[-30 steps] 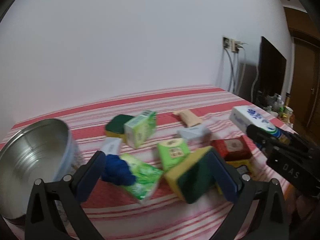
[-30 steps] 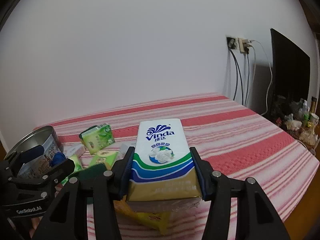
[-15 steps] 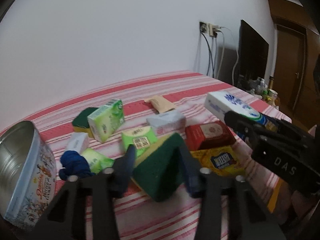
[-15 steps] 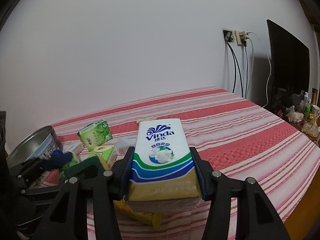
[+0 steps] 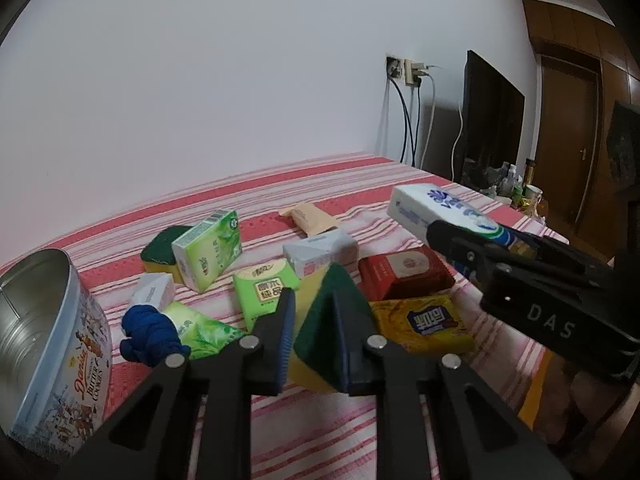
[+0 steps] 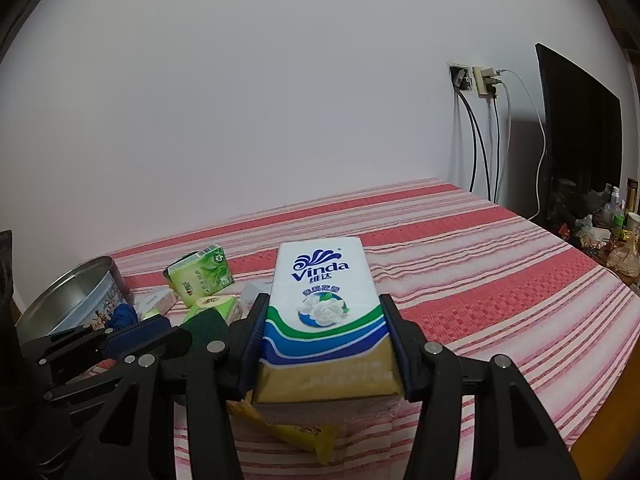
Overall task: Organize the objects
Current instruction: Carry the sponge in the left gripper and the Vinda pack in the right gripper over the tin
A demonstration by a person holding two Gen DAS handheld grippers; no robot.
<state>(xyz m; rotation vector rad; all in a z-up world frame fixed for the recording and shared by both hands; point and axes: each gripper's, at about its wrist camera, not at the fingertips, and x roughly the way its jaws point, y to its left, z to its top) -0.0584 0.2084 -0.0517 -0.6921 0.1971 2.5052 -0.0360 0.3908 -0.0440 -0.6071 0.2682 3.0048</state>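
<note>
My left gripper (image 5: pixel 316 304) is shut on a green-and-yellow sponge (image 5: pixel 324 332), squeezed to a wedge between the pads, just above the red striped cloth (image 5: pixel 320 432). My right gripper (image 6: pixel 324 312) is shut on a white Vinda tissue pack (image 6: pixel 324 304) and holds it above the cloth; the pack also shows in the left wrist view (image 5: pixel 440 212) at the right. An open round butter cookie tin (image 5: pixel 44 328) stands at the far left, seen too in the right wrist view (image 6: pixel 76 296).
Loose items lie ahead: green tissue packs (image 5: pixel 208 252), a second sponge (image 5: pixel 160 252), a blue cloth ball (image 5: pixel 148 332), a red box (image 5: pixel 404 276), a yellow snack pack (image 5: pixel 424 324), a tan sachet (image 5: pixel 308 220). The table edge (image 6: pixel 600 416) is at the right.
My left gripper has closed from wide open onto the sponge and squeezed it, swinging right away from the tin. My right gripper has kept hold of the tissue pack, almost still.
</note>
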